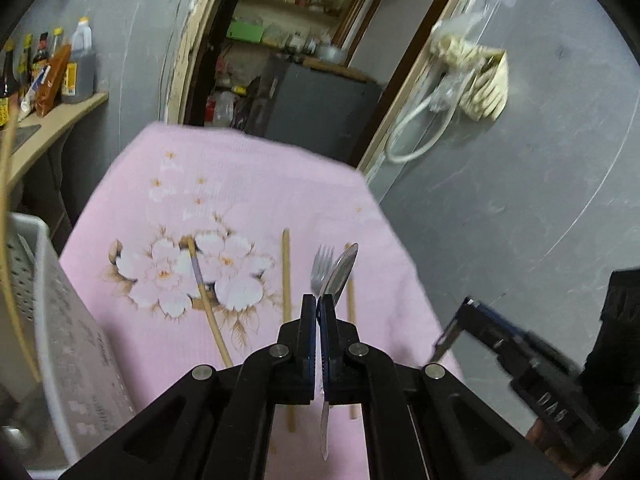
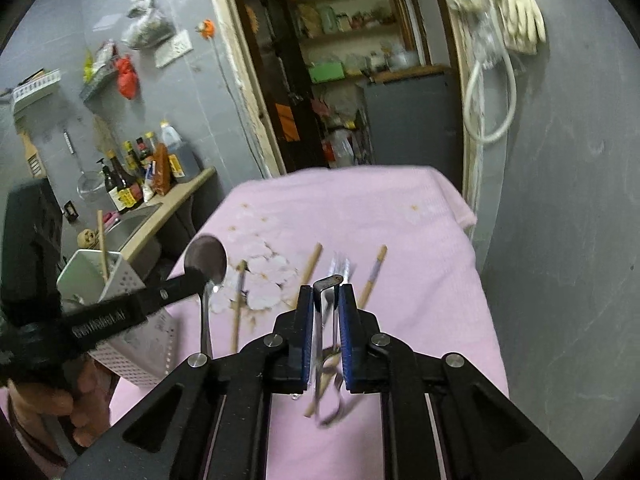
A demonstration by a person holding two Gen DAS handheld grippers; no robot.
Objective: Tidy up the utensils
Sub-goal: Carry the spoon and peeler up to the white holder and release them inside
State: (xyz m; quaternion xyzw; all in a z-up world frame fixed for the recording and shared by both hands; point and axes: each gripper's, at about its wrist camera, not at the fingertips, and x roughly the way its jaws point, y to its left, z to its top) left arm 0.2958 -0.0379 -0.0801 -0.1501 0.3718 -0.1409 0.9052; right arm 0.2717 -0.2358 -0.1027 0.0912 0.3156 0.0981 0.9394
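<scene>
My left gripper (image 1: 318,306) is shut on a metal spoon (image 1: 340,272), held above the pink cloth (image 1: 240,184); it also shows in the right wrist view (image 2: 208,260). My right gripper (image 2: 326,296) is shut on a folded metal tool, like tongs (image 2: 326,312), lifted over the cloth. A fork (image 1: 322,266) and several wooden chopsticks (image 1: 286,272) lie on the cloth. The white perforated utensil holder (image 2: 132,312) stands at the left with one chopstick (image 2: 103,248) in it.
A counter with sauce bottles (image 2: 128,184) and a sink (image 2: 128,224) lies left. An open doorway with shelves (image 2: 344,80) is behind the table. A grey wall with a hanging hose (image 2: 496,92) is on the right.
</scene>
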